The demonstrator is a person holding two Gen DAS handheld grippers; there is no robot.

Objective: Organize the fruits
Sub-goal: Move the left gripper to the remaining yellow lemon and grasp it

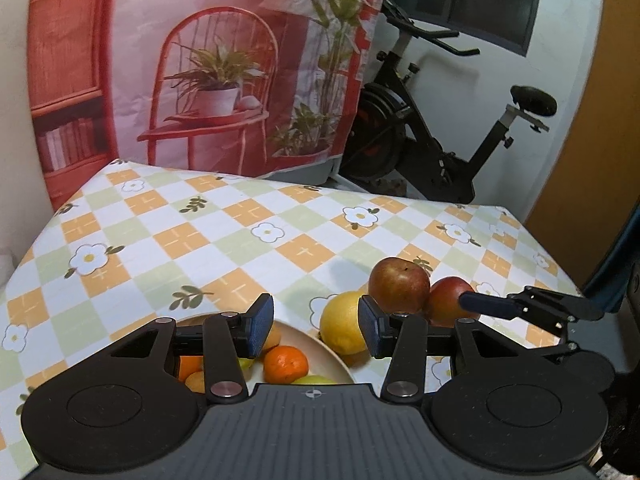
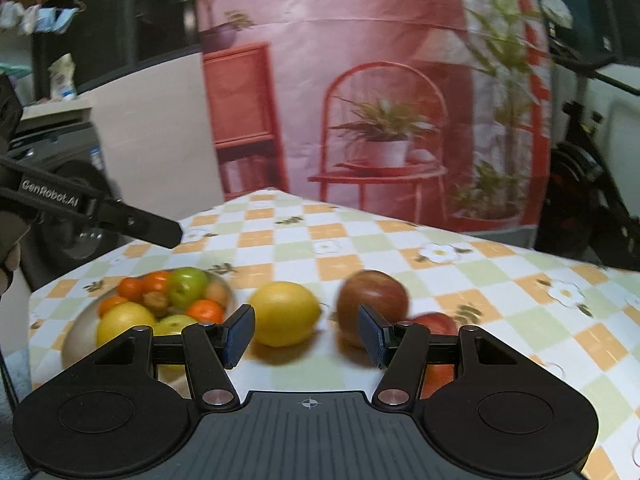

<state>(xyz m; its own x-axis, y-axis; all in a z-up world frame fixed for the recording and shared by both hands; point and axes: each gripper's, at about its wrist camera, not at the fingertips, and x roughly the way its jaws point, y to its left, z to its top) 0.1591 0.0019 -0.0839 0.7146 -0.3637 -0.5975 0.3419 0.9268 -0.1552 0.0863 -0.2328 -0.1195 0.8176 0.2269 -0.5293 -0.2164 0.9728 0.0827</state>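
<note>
Checked cloth in orange, green and white, dotted with daisies, covers the table [image 1: 248,224]; behind it hangs a printed backdrop [image 1: 224,60] of a red chair and potted plants, with an exercise bike [image 1: 432,132] off to one side.

From the left wrist view, the left gripper [image 1: 316,330] hangs above the near rim of a pale bowl [image 1: 320,340], its jaws apart with nothing between them. Much of the bowl is hidden under the gripper body; only a mandarin [image 1: 286,364] and scraps of other fruit show. Just beyond the rim a lemon [image 1: 340,326] lies on the cloth, then a dark red apple [image 1: 398,284] touching a second red apple [image 1: 448,300], which the right gripper's finger partly covers.

The right wrist view is blurred. The right gripper [image 2: 306,334] is likewise spread and empty, above the cloth between lemon and dark apple. In the bowl sit a green apple [image 2: 186,286], mandarins, another lemon and a small brownish fruit I cannot name.
</note>
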